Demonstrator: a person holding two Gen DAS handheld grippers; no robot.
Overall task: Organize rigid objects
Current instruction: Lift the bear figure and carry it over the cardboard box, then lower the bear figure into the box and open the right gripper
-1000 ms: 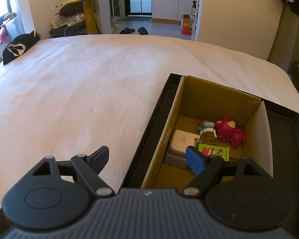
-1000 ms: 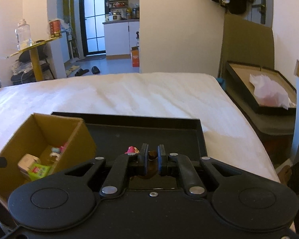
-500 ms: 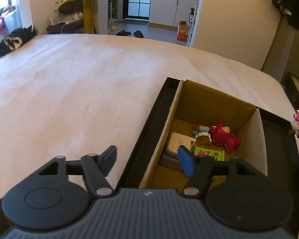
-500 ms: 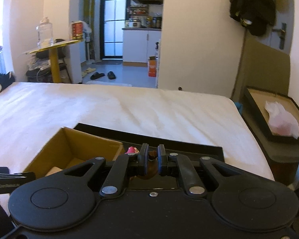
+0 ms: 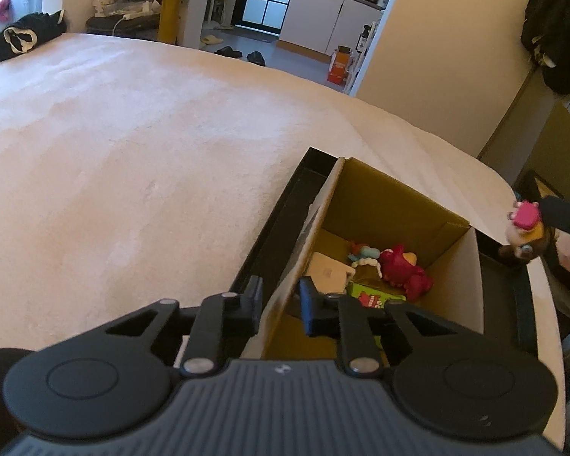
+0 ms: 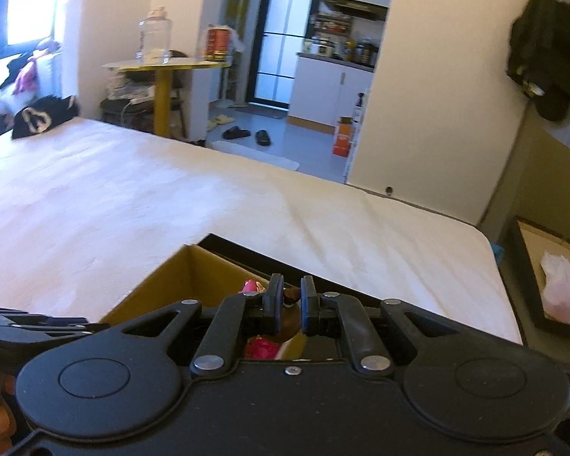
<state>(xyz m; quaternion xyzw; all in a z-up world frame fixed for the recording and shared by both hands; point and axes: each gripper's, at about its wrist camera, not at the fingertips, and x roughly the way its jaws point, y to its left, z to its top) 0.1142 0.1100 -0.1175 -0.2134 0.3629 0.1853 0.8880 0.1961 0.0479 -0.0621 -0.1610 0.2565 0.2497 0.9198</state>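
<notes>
1. Two grippers are at work: the left gripper [image 5: 281,304] straddles the near wall of the cardboard box [image 5: 395,205], one finger outside and one inside, its jaws closing on that wall.
2. The right gripper [image 6: 288,302] pinches a small brown toy figure with a pink top [image 5: 524,228], held in the air just beyond the box's right wall, above the black tray [image 5: 281,205].
3. The box stands in the tray on the bed [image 5: 133,152] and already holds a red toy [image 5: 402,269], a green packet [image 5: 376,298] and a white block [image 5: 328,271].
4. The figure looks light, hard and somewhat smooth, so a grip across its middle seems safest.
5. The cardboard wall is thin and likely to bend; holding it near a corner would steady the box better.
</notes>
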